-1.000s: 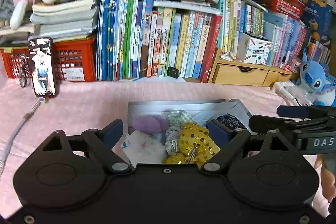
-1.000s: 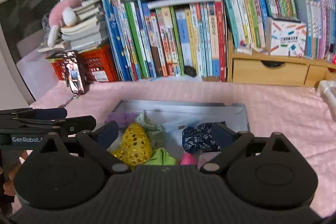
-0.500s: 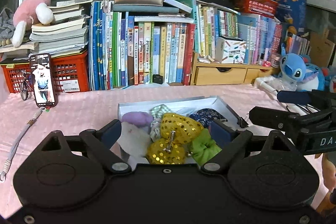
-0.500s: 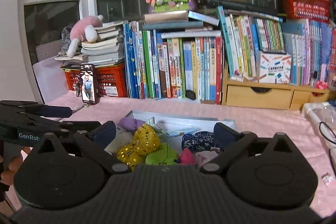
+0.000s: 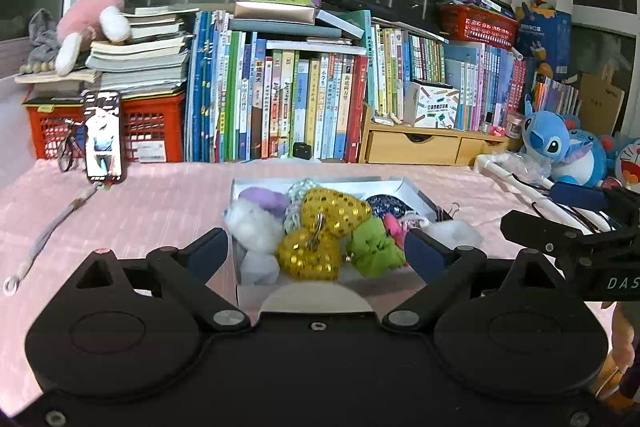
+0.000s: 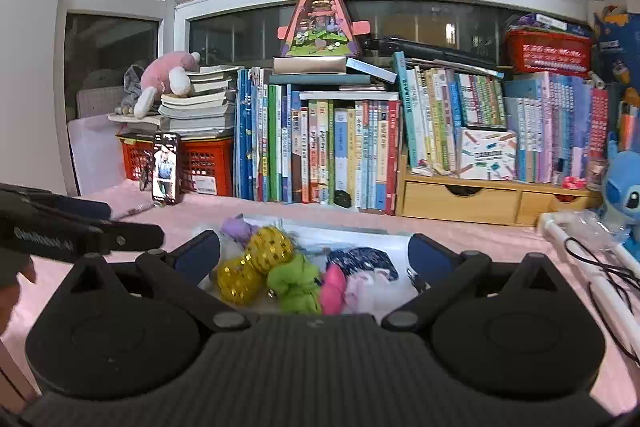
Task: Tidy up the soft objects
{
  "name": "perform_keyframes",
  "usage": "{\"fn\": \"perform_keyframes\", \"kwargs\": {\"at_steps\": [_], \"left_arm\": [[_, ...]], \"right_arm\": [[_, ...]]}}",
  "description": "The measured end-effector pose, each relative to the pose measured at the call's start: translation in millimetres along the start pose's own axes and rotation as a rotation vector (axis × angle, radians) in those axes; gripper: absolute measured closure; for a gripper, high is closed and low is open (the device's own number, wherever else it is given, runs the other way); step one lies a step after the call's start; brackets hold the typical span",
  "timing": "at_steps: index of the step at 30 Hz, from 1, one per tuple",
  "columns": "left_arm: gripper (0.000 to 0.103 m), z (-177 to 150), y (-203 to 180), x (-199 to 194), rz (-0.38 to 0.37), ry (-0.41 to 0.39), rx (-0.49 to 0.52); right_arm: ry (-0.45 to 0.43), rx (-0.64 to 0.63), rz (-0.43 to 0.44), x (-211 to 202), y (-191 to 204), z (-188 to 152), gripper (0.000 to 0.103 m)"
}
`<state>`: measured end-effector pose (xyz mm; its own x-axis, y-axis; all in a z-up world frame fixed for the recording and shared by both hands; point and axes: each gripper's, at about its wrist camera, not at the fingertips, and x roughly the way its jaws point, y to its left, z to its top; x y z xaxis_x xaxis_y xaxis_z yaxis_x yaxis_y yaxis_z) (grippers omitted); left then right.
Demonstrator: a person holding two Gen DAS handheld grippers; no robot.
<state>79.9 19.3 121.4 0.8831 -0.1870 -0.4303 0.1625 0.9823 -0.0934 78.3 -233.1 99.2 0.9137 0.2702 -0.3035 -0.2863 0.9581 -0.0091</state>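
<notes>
A shallow white box (image 5: pixel 412 189) on the pink tablecloth holds several soft hair accessories: a gold sequin bow (image 5: pixel 320 231), a green scrunchie (image 5: pixel 374 253), a white fluffy piece (image 5: pixel 252 227), a purple one (image 5: pixel 264 197), a dark patterned one (image 5: pixel 386 205) and a pink one (image 5: pixel 394 227). My left gripper (image 5: pixel 316 255) is open and empty, near side of the box. My right gripper (image 6: pixel 314 259) is open and empty, facing the same box (image 6: pixel 360 231), with the gold bow (image 6: pixel 256 263) and green scrunchie (image 6: pixel 294 283) between its fingers' line of sight.
A wall of books (image 5: pixel 304 107) and a wooden drawer unit (image 5: pixel 416 147) stand behind. A phone (image 5: pixel 103 137) leans on red baskets at the left with a cord. Blue plush toys (image 5: pixel 548 143) and white tubing (image 5: pixel 512 171) lie at the right.
Both grippers have pulled back and tilted up from the box. The view now shows more of the window and bookshelf; the box looks smaller and farther.
</notes>
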Motion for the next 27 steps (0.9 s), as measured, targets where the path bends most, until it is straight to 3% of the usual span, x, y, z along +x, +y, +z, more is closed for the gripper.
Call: {"fn": "perform_keyframes", "kwargs": {"at_steps": [17, 27], "left_arm": [[0.006, -70, -2, -35, 0.081, 0.010, -0.002], [0.006, -106, -4, -25, 0.135, 0.042, -0.024]], "right_arm": [[-0.058, -0.009, -0.061, -35, 11, -63, 0.000], [0.003, 0.029, -0.079, -31, 18, -100, 0.000]]}}
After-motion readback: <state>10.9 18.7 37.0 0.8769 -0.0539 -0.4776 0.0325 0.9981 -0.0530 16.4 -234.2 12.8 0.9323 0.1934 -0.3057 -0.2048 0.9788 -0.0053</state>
